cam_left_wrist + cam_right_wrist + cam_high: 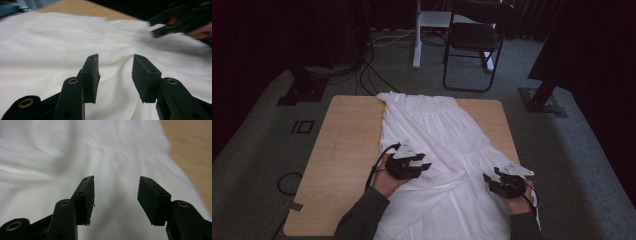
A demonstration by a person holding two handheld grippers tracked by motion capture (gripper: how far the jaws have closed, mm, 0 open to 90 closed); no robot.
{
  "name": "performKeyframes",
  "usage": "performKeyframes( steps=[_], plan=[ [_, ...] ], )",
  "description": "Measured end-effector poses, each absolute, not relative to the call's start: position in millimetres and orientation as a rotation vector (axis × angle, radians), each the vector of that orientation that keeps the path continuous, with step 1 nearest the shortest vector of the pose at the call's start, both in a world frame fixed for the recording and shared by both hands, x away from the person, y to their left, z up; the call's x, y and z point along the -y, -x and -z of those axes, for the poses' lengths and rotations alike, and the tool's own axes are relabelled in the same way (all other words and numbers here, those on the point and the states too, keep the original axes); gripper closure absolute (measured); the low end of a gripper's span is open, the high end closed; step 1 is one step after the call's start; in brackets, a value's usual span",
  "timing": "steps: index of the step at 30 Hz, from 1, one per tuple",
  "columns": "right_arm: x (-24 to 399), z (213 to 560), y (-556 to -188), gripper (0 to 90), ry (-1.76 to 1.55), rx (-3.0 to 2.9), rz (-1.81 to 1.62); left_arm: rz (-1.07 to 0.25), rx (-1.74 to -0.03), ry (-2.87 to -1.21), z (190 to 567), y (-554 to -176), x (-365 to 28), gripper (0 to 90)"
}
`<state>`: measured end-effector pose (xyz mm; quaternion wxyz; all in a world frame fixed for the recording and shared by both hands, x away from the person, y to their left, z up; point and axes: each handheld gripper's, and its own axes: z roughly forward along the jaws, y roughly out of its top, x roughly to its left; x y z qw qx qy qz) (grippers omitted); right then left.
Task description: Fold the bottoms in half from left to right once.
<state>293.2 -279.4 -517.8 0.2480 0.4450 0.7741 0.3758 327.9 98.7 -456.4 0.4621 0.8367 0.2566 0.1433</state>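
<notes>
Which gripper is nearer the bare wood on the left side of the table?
Left. The left gripper sits over the white garment near its left edge, beside the bare wooden table. The right gripper is across the cloth, by the table's right edge.

A black metal folding chair (474, 42) stands on the grey carpeted floor (257, 130) at twelve o'clock beyond the light wooden counter (344, 145).
</notes>
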Motion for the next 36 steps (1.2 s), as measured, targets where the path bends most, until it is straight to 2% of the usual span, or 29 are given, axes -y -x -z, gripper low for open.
performKeyframes(
  steps=[6, 12, 19, 20, 24, 26, 30, 36],
  plan=[
    [242.8, 500.7, -310.4, 46.7, -1.165, -2.165, -1.137, -0.504, -0.797, -2.073, 473.1, -320.4, -160.0, 54.2],
    [216.2, 503.9, -332.2, 46.7, -1.157, -2.239, -1.133, -0.503, -0.959, -2.041, 499.9, -314.9, -204.1, 53.6],
    [196.6, 527.2, -345.6, 43.4, -1.176, -2.325, -1.079, -0.489, -1.038, -2.031, 519.0, -311.1, -222.9, 52.7],
    [194.4, 530.1, -347.0, 45.0, -1.18, -2.34, -1.059, -0.492, -1.041, -2.029, 520.0, -311.2, -223.1, 52.7],
    [191.1, 536.7, -349.6, 77.6, -1.173, -2.432, -0.99, -0.489, -1.051, -1.986, 520.3, -312.9, -222.7, 52.7],
    [191.4, 533.4, -346.5, 86.4, -1.143, -2.426, -0.993, -0.49, -1.049, -1.986, 520.0, -313.8, -220.4, 52.7],
    [197.3, 513.8, -338.1, 87.6, -1.088, -2.401, -1.066, -0.489, -1.032, -1.998, 519.8, -314.5, -214.4, 52.5],
    [236.9, 452.1, -318.8, 87.8, -1.048, -2.144, -1.224, -0.484, -1.028, -1.994, 520.0, -315.4, -210.3, 52.5]
  ],
)
